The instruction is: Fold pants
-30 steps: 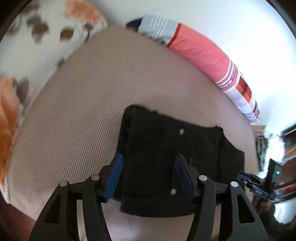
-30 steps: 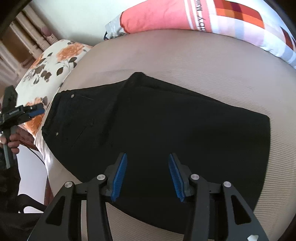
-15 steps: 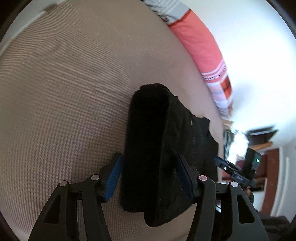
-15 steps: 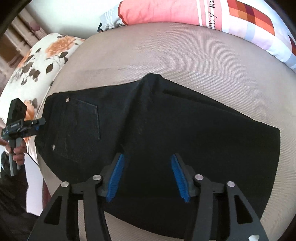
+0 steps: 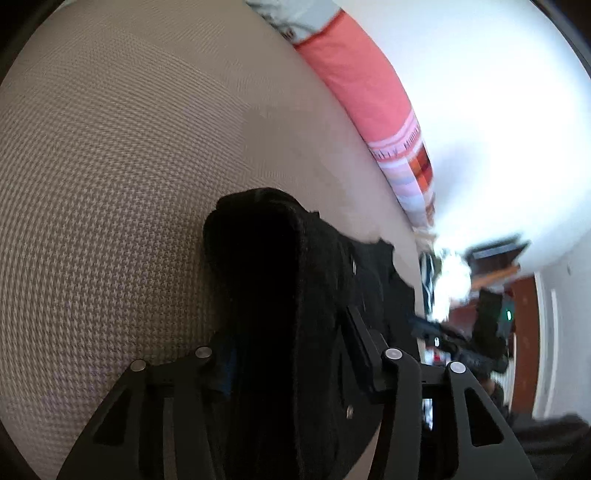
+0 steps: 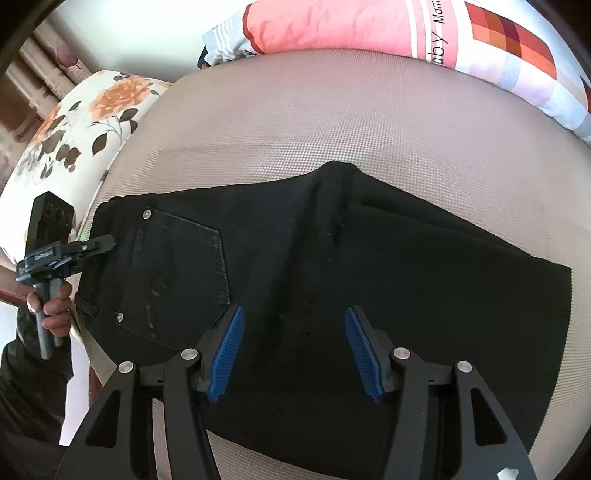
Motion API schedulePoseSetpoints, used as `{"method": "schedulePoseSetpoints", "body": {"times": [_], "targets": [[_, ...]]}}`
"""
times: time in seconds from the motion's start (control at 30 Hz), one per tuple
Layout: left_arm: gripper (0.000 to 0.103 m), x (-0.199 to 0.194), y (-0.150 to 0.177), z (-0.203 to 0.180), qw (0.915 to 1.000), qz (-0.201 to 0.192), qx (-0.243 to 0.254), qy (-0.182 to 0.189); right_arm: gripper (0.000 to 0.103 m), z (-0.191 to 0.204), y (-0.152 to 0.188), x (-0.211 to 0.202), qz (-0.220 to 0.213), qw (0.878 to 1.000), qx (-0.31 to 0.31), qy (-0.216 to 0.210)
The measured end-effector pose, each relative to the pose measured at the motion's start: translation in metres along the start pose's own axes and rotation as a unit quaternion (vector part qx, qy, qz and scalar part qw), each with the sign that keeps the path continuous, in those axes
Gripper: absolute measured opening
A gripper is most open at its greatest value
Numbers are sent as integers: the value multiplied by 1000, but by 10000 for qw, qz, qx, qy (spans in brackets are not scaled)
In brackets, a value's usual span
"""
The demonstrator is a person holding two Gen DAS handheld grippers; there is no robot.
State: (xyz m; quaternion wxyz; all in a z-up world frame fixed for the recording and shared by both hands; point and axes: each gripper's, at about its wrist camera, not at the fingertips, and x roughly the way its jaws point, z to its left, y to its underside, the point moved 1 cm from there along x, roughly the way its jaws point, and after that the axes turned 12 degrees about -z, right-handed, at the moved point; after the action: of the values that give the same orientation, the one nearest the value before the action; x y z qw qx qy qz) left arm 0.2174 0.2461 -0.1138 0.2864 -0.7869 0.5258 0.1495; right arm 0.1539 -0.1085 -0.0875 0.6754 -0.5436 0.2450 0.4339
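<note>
Black pants [image 6: 369,280] lie folded flat on the beige bed, back pocket [image 6: 177,273] facing up at the left. My right gripper [image 6: 295,343] is open and hovers over the pants' near middle, holding nothing. My left gripper [image 5: 291,354] has the thick waistband edge of the pants [image 5: 266,280] between its jaws, which stand around the fabric. In the right wrist view the left gripper [image 6: 99,243] sits at the waistband on the pants' left end.
A beige woven mattress [image 6: 332,110] carries the pants. A pink and checked pillow [image 6: 406,29] lies along the far edge, and also shows in the left wrist view [image 5: 369,92]. A floral pillow [image 6: 81,122] is at the left. A person's hand [image 6: 51,314] holds the left gripper's handle.
My left gripper has tilted and moved onto the waistband edge, and its jaws have narrowed around the fabric. My right gripper has shifted slightly closer over the pants and stays open.
</note>
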Motion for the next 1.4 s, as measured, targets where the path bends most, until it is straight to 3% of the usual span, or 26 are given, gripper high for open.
{"method": "schedulePoseSetpoints", "body": {"times": [0.13, 0.27, 0.37, 0.53, 0.67, 0.83, 1.07, 1.2, 1.4], "targets": [[36, -2, 7, -10, 9980, -241, -177, -550, 55, -3, 1, -8, -121, 9999, 33, -101], [31, -5, 13, -39, 9909, -433, 158, -1267, 56, -16, 4, -24, -293, 9993, 150, -203], [25, -10, 15, -61, 9868, -527, 147, -1523, 56, -34, 8, -38, -486, 9980, 317, -249], [21, -18, 26, -113, 9852, -732, 121, -1545, 56, -65, 15, -62, -789, 9944, 617, -346], [17, -2, 43, -167, 9864, -771, 290, -1424, 56, -93, 25, -77, -985, 9913, 792, -359], [15, 45, 65, -229, 9842, -692, 667, -1487, 56, -136, 40, -98, -1204, 9852, 1160, -381], [14, 124, 81, -289, 9875, -361, 904, -1238, 56, -179, 60, -125, -1444, 9758, 1608, -319], [14, 171, 97, -308, 9849, -130, 1160, -1282, 56, -201, 71, -141, -1619, 9701, 1797, -194], [14, 229, 124, -301, 9779, 186, 1337, -1596, 57, -237, 84, -153, -1744, 9599, 2193, -113]]}}
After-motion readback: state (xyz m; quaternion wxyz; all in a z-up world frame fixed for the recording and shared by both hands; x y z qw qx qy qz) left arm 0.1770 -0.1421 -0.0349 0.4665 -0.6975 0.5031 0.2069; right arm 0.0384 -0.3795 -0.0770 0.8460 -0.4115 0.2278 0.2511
